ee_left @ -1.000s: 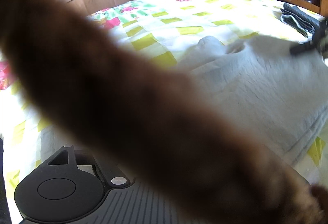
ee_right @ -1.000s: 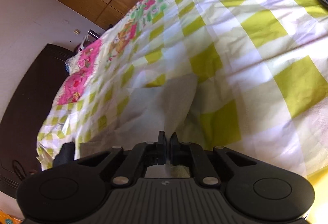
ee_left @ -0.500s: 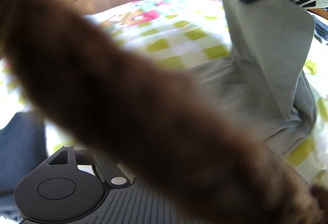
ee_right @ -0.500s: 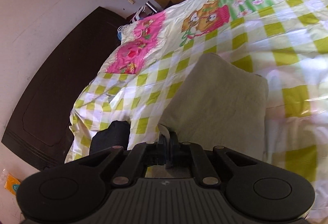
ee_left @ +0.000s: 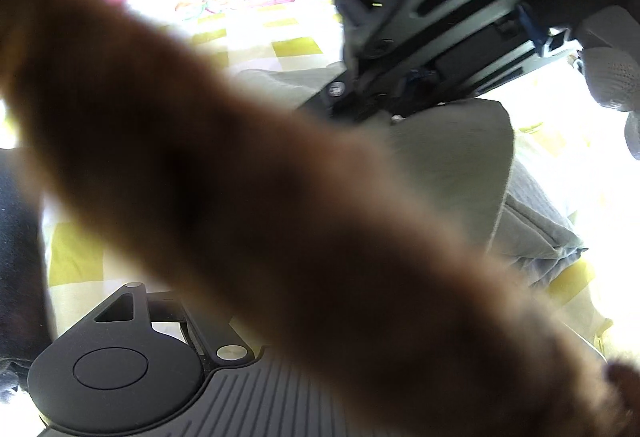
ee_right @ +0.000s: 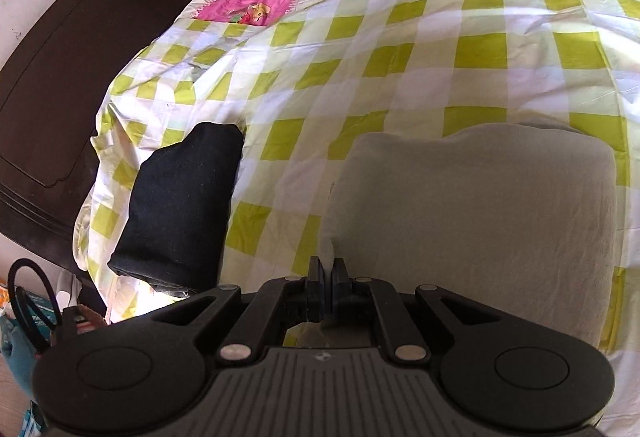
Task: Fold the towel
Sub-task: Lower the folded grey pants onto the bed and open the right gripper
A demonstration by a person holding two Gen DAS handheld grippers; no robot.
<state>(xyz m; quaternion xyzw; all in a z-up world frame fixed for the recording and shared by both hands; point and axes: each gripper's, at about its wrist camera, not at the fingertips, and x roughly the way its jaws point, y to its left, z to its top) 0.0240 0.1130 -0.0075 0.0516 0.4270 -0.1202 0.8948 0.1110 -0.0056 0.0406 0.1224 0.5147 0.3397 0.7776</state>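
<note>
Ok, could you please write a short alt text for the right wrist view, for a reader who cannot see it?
The right tool is shut on an edge of a pale grey towel, which lies folded over on a bed sheet with green and white checks. A folded black cloth lies to the left of the towel, apart from it.

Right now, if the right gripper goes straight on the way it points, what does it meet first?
The right gripper, shut on the grey towel, points down at the checked bedsheet. It would probably meet the towel's own draped fabric first, then the sheet; depth is unclear.
</note>
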